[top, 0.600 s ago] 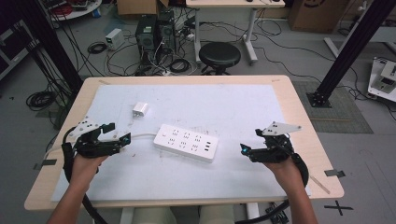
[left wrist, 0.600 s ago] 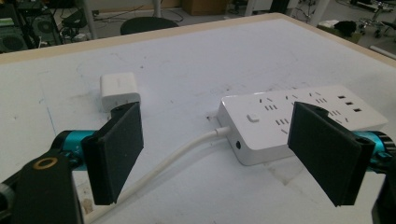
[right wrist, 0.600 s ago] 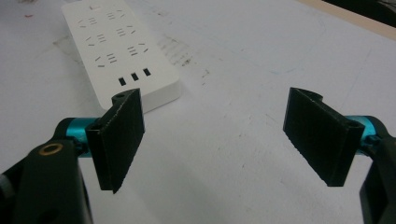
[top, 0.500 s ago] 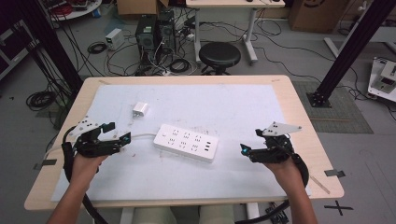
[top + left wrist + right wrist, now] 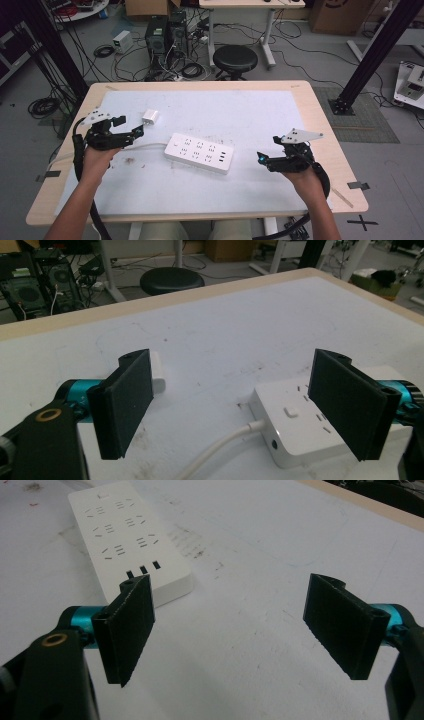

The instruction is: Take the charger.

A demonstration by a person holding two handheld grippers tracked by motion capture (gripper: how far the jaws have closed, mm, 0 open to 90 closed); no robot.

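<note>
Lying flat, white power strip (image 5: 199,153)

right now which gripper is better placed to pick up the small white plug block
Left. The left gripper sits open right beside the white plug block, which shows just behind one jaw in its own view. The right gripper is open across the table, beyond the power strip.

Grey floor (image 5: 310,55) past the table's (image 5: 320,125) far edge, cables everywhere. Black round stool (image 5: 235,59) dead ahead, PC towers (image 5: 165,35) beside it, white-legged desk (image 5: 250,4) behind. Black frame strut (image 5: 372,50) far right.
</note>
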